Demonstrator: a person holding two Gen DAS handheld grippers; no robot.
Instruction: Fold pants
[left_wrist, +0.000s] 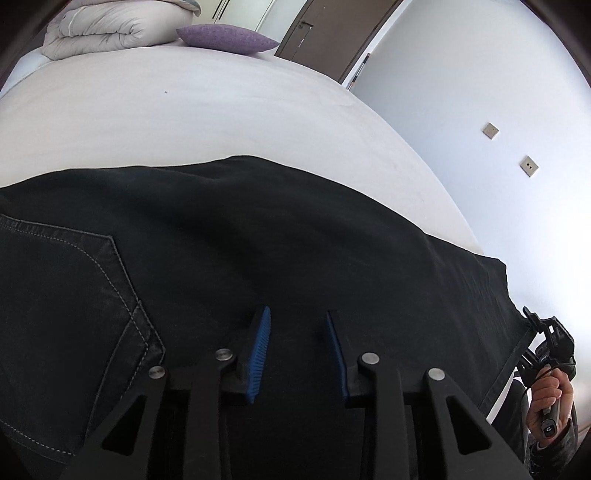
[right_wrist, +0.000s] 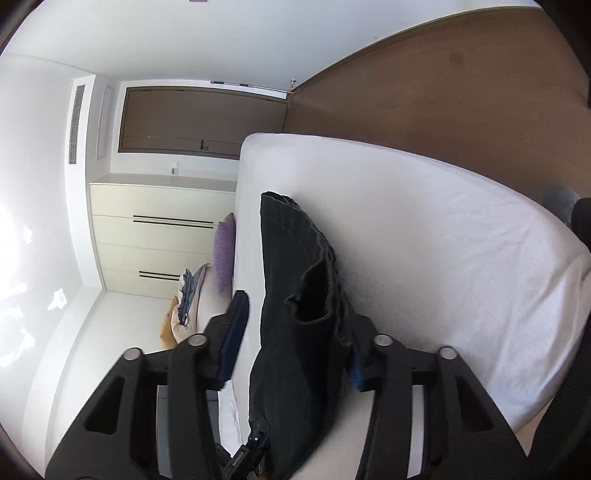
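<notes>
Black denim pants (left_wrist: 258, 240) lie spread across the white bed (left_wrist: 184, 118), a stitched back pocket (left_wrist: 74, 288) at the left. My left gripper (left_wrist: 298, 350) points down at the fabric near its front edge, blue pads apart, and no fold shows between them. In the right wrist view, which is rolled sideways, the pants' end (right_wrist: 295, 295) hangs bunched between my right gripper's (right_wrist: 295, 347) fingers. The cloth rests against the right pad (right_wrist: 356, 373), while a strip of white bed shows beside the left pad (right_wrist: 234, 332). A hand (left_wrist: 546, 398) holds that gripper at the pants' right edge.
A folded pale duvet (left_wrist: 96, 33) and a purple pillow (left_wrist: 227, 37) sit at the far end of the bed. Behind them is a brown door (left_wrist: 325, 33). A cream wardrobe (right_wrist: 159, 236) and wooden floor (right_wrist: 443, 92) lie beyond the bed.
</notes>
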